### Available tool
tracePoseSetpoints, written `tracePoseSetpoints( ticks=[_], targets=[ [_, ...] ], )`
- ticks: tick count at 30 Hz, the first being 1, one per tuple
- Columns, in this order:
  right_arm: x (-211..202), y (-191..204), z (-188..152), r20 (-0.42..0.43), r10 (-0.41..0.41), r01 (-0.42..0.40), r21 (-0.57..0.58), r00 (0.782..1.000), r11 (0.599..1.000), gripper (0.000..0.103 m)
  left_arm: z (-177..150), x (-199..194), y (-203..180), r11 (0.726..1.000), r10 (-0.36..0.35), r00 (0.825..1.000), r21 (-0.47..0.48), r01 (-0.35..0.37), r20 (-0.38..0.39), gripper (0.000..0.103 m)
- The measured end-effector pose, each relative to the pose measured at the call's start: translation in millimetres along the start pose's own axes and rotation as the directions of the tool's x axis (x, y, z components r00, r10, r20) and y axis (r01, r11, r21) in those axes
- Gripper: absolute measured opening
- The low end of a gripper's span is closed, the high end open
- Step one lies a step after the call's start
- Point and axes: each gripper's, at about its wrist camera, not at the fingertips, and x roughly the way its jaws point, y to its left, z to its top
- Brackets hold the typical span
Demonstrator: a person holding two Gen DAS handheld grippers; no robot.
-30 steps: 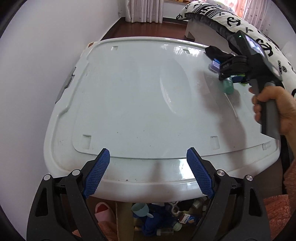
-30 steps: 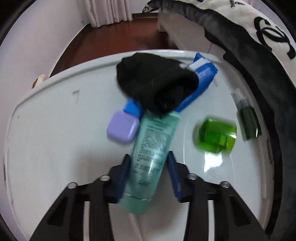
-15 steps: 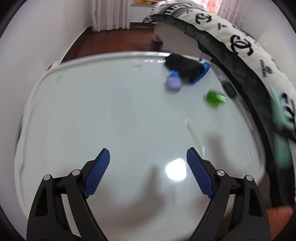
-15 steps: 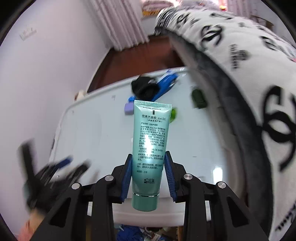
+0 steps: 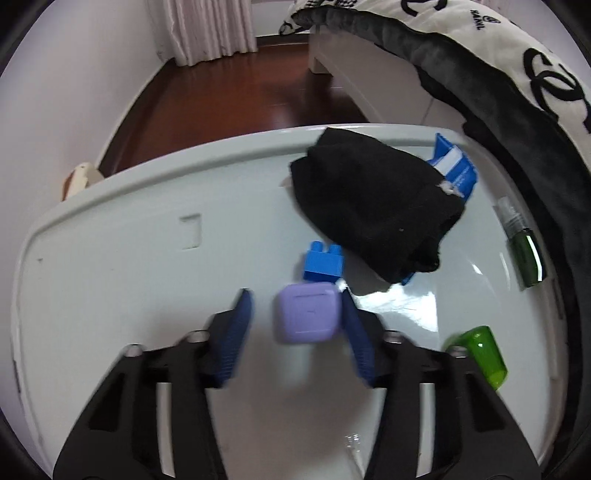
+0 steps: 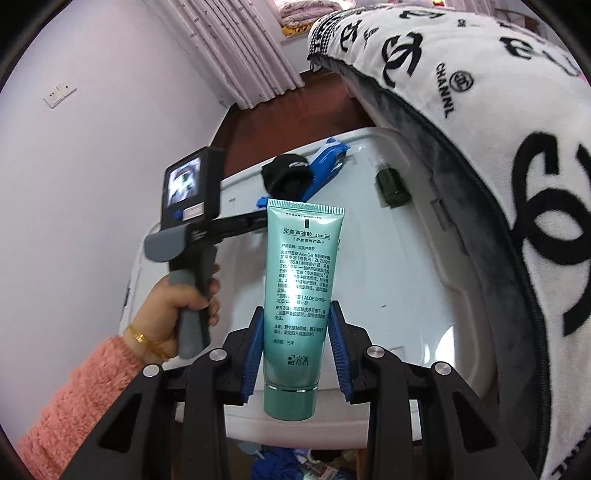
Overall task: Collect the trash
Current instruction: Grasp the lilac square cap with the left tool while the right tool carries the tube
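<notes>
Left wrist view: on the white lid (image 5: 110, 266), the left gripper (image 5: 295, 328) closes around a purple case (image 5: 308, 317), right pad touching, left pad apart. Beyond lie a blue block (image 5: 323, 262), black cloth (image 5: 373, 206) and green bottle (image 5: 524, 254) (bedside). Right gripper (image 6: 297, 347) pinches a teal tube (image 6: 301, 295) above the lid.

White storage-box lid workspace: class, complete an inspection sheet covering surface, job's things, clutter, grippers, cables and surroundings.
Surface: white storage-box lid, glossy.
Job's things: teal aloe gel tube held off the lid; purple case on it.
Clutter: black cloth over blue packet; blue toy brick; green cap; dark green bottle.
Grippers: right gripper shut on tube; left gripper closing around case, one pad touching.
Cables: nothing seen.
Surroundings: patterned blanket, curtain, wood floor.
</notes>
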Motion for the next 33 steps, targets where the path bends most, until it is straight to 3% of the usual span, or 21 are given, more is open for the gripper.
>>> tracePoseSetpoints(
  ticks=[2,5,10,16,21,26,30,33],
  targets=[
    [-1,3,0,0.004,-0.010,0.010,-0.009,1.000,1.000,0.034,-4,-4,5,1.000,-0.027,1.000,-0.012,0.027,-0.009,0.032],
    [-2,5,0,0.012,-0.020,0.021,-0.021,1.000,1.000,0.034,-17,-17,11,1.000,-0.010,1.000,-0.012,0.010,-0.016,0.032],
    [-4,11,-5,0.025,-0.047,0.048,-0.043,0.999,0.998,0.034,-70,-84,25,1.000,0.018,1.000,-0.002,-0.018,0.015,0.032],
    [-26,53,-48,0.059,-0.061,0.069,-0.142,0.996,0.987,0.034,-173,-194,49,0.998,0.065,0.996,-0.025,-0.064,0.056,0.032],
    [-32,81,-116,-0.006,-0.054,0.051,-0.218,0.999,0.975,0.034,-263,-256,65,0.995,0.080,0.996,-0.062,-0.077,0.051,0.032],
    [-24,84,-175,-0.113,-0.109,0.078,-0.249,0.988,0.965,0.034,-331,-248,77,0.988,0.007,0.998,-0.152,-0.017,-0.065,0.032],
    [-2,70,-206,-0.220,-0.153,0.104,-0.219,0.964,0.970,0.034,-369,-211,80,0.973,-0.084,0.976,-0.227,0.037,-0.203,0.032],
    [26,55,-221,-0.309,-0.198,0.141,-0.200,0.930,0.970,0.034,-375,-197,80,0.973,-0.095,0.960,-0.230,0.033,-0.262,0.032]
  ],
)
